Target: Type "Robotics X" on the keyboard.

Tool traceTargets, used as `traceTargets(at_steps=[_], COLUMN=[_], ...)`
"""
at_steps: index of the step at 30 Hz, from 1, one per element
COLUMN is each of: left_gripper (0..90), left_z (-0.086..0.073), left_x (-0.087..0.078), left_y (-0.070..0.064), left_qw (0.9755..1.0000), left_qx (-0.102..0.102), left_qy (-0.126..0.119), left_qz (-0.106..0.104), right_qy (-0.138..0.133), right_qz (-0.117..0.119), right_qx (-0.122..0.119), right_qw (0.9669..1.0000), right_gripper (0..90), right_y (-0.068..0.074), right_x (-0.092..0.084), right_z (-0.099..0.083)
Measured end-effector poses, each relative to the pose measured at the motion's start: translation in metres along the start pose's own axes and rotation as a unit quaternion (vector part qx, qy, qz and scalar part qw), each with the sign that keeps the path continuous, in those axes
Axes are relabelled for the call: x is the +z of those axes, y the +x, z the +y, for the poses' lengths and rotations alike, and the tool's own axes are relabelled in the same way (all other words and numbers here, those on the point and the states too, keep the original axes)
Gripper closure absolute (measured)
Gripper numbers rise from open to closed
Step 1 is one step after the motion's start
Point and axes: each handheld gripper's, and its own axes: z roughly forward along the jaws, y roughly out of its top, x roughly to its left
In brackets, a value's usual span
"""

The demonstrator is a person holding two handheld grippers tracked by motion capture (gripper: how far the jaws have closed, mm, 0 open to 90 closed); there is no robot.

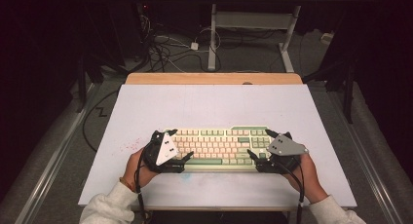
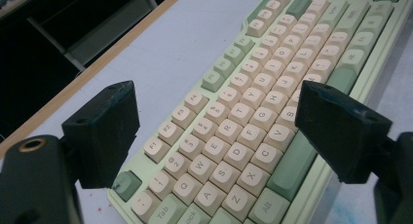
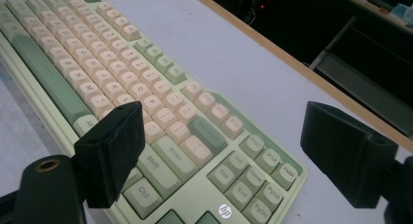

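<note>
The left tongs [image 1: 181, 145] stand spread over the left end of the keyboard [image 1: 219, 146], and the right tongs [image 1: 259, 143] stand spread over its right end. The keyboard lies flat near the front of the pale surface [image 1: 214, 104].

Lighting is even and moderate on the pale table [image 1: 146, 107], falling from overhead; the surrounding floor and room edges drop to near black. Shadows under the keyboard [image 1: 219, 146] are short and soft. No strong glare; a mild sheen lies on the keycaps in both gripper views. In those views the black jaw blocks close to the lens are slightly soft, mid-range keys are sharp, and far keys blur. The high view is low in resolution and grainy in its dark areas.
</note>
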Motion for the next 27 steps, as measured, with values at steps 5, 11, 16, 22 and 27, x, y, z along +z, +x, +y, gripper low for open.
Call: traceTargets(at_steps=[5,11,16,22,27], left_gripper=[15.9,15.9,15.9,15.9,15.9], left_z=[0.000,-0.001,-0.003,-0.005,-0.007], left_x=[-0.003,-0.006,-0.010,-0.014,-0.017], left_y=[0.000,-0.002,-0.002,-0.005,-0.007], left_qw=[1.0000,1.0000,0.9999,0.9998,0.9997], left_qx=[0.001,0.002,0.006,0.012,0.014], left_qy=[-0.001,-0.005,-0.010,-0.013,-0.015], left_qz=[0.002,0.005,0.008,0.011,0.012], right_qy=[0.000,0.000,-0.001,-0.002,-0.002], right_qz=[-0.001,-0.004,-0.006,-0.008,-0.009], right_qx=[-0.003,-0.005,-0.008,-0.017,-0.020], right_qw=[1.0000,1.0000,1.0000,0.9998,0.9998], right_gripper=[16.9,16.9,16.9,17.8,17.6], right_y=[0.000,0.001,0.001,0.002,0.003], right_x=[-0.004,-0.007,-0.009,-0.013,-0.015], right_z=[0.000,-0.001,-0.002,-0.002,-0.003])
